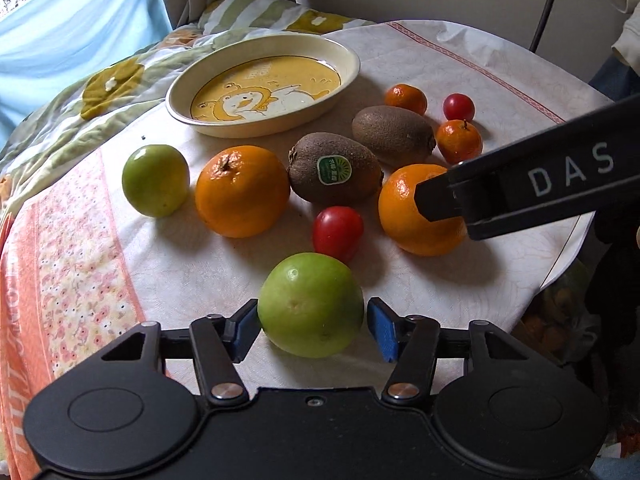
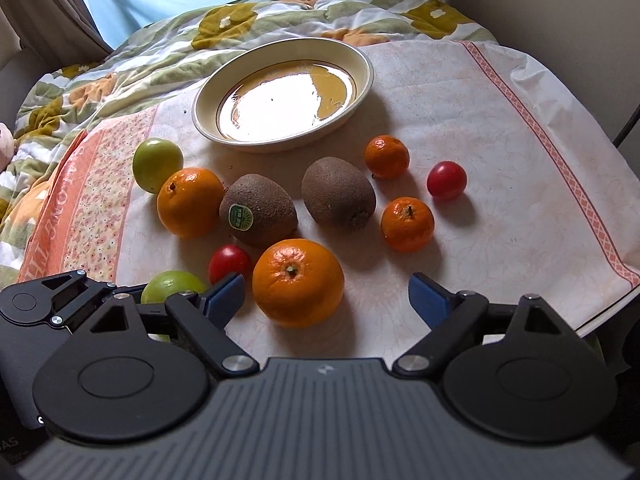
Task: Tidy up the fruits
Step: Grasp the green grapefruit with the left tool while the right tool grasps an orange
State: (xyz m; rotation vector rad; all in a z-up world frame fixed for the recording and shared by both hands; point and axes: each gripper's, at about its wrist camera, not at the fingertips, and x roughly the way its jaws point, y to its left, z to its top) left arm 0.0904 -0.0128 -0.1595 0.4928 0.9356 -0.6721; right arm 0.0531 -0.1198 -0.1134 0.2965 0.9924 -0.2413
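Note:
Fruit lies on a cloth-covered table before an empty cream oval dish [image 1: 352, 56] [image 2: 366, 62]. My left gripper [image 1: 312, 324] is open with its blue pads on either side of a big green fruit [image 1: 311, 305], which also shows in the right wrist view [image 2: 170, 286]; contact is unclear. My right gripper [image 2: 326, 298] is open around a large orange [image 2: 298, 282], which also shows in the left wrist view [image 1: 412, 216], without touching it. Also here are two kiwis [image 1: 334, 168] [image 1: 394, 130], another orange [image 1: 242, 191], a second green fruit [image 1: 155, 180], two red tomatoes [image 1: 337, 232] [image 1: 459, 107] and two small mandarins [image 1: 406, 99] [image 1: 459, 141].
The table's right edge [image 1: 568, 252] drops off close to the fruit. A flowered quilt [image 1: 100, 92] lies behind and left of the table. A dark cable [image 1: 546, 4] hangs at the back right wall.

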